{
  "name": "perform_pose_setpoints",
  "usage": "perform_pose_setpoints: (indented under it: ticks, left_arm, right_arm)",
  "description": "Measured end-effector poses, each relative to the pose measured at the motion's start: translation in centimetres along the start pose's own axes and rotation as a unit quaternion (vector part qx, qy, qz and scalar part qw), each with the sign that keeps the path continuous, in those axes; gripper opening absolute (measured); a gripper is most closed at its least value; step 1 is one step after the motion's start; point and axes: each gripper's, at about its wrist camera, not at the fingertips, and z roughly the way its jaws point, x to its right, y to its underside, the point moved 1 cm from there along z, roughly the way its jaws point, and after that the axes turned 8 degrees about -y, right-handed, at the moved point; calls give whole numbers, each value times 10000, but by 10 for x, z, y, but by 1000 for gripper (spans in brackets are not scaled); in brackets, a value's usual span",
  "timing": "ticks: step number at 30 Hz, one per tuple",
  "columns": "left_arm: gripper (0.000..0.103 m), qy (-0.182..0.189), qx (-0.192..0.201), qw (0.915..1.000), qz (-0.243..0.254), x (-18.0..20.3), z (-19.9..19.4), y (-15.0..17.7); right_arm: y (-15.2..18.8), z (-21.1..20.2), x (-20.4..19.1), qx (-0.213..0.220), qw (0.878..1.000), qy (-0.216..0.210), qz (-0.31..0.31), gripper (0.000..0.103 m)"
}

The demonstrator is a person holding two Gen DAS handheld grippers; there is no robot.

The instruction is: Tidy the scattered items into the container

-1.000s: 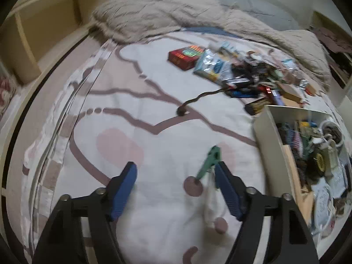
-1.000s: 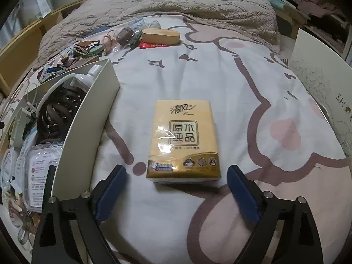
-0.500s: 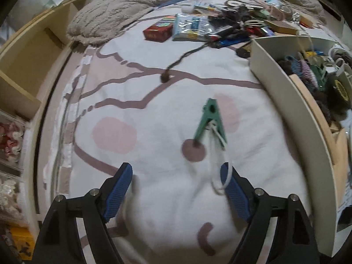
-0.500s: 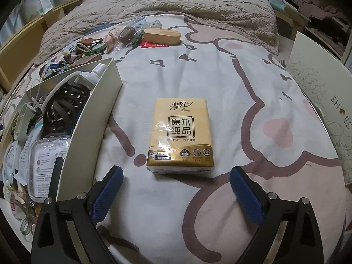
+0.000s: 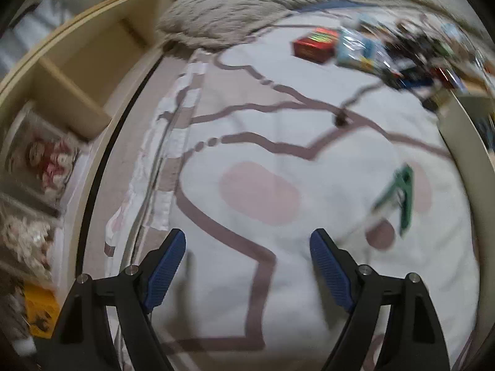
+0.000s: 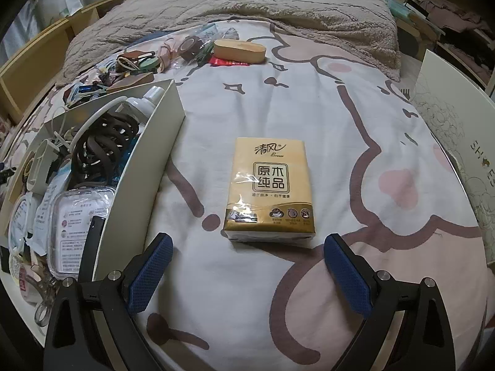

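Left tongs (image 5: 247, 266): blue-padded jaws spread wide and holding nothing, above the white bedsheet with brown line drawings and pink patches (image 5: 278, 293); this view is motion-blurred.
Green plastic clothespin (image 5: 399, 194): lying on the sheet ahead and to the right of the left tongs, outside their jaws, close to the wall of the cream rectangular cardboard container (image 5: 470, 154).
Right tongs (image 6: 247, 266): jaws wide apart, gripping nothing, low over the sheet.
Yellow plastic-wrapped tissue pack with Chinese lettering (image 6: 269, 188): flat on the sheet just ahead of the right tongs, centred between the blue pads, touching neither.
Container: left of the tissue pack in the right wrist view, crowded with a coiled dark brown strap (image 6: 103, 142), a white bottle (image 6: 140, 102) and clear packets.
Scattered pile: a tan oval case (image 6: 239, 50) and small oddments beyond the container, before a rumpled beige blanket (image 6: 278, 9).
Red box (image 5: 315, 44): at the far left edge of that pile.
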Motion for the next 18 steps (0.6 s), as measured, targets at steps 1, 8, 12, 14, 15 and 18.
perform_pose_setpoints:
  ticks: [1,8,12,14,15,18]
  left_arm:
    - [84,34,3,9999,-140,-3,3,-2]
    - [84,605,-278,9911,-1154,-26,28,-14]
    - [84,438,-254,9898,-1331,-36,27,-12]
    - [84,328,-129,9902,-1355,-41,18,-11]
    - [84,299,-33,9906,-1331,-43,11,-10]
    - [86,605,256,9932,-963,-36,-12,-6]
  right_arm:
    - [0,0,1,5,10000,3,14,98]
    - [-1,-6,4,162,9999,35,13,98]
    - [-2,-1,7,121,9998,145,15,98]
    - [-2,3,9,95,9998,193,-1,98]
    - [-2,6,10,75,9997,241,-1,98]
    - [-3,11,16,34,9992,404,21,98]
